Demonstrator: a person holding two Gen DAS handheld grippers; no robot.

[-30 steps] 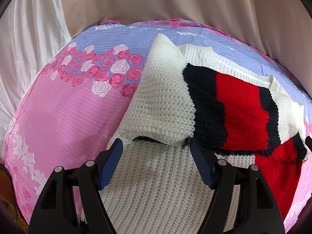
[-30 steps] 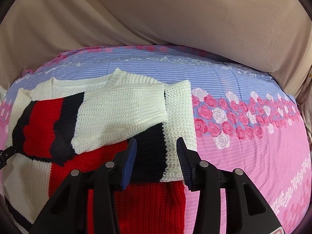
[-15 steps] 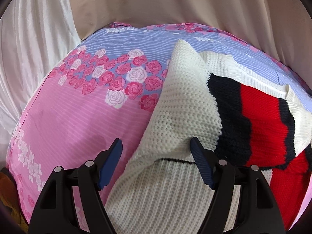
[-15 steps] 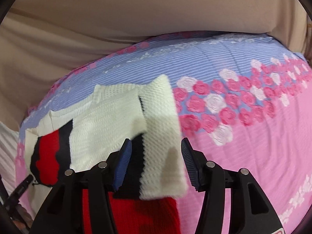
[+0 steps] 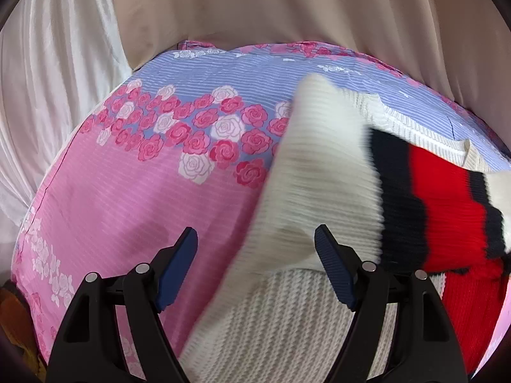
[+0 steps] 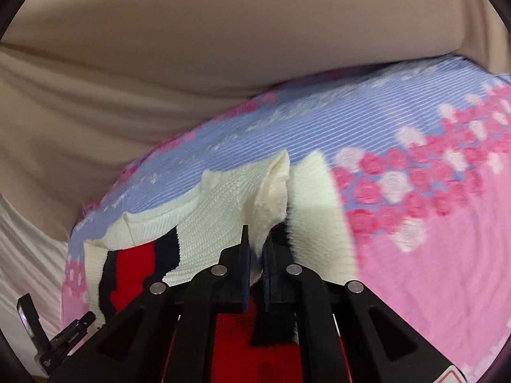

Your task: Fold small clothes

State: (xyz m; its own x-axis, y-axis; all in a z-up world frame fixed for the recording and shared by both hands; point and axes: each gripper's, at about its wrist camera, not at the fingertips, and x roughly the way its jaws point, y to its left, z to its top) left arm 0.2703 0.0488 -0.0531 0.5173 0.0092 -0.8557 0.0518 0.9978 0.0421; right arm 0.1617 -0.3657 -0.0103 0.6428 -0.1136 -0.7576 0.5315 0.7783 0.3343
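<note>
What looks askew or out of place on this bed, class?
The knitted sweater lies bunched, not flat: its white sleeve slants up across the body at an angle, and in the right wrist view the right gripper pinches a puckered ridge of white knit. Nothing looks torn or spilled.

A home bedroom: a bed under a pink-and-lilac rose-printed sheet (image 5: 134,198), with beige draped fabric (image 5: 287,9) hanging behind that sheet.

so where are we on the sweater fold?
Done: both sleeves lie folded across the sweater body on the floral sheet. In hand: right gripper has just closed on a fold of white knit at its side; left gripper is open, holding nothing. Left: the body folds; none are visible yet.
</note>
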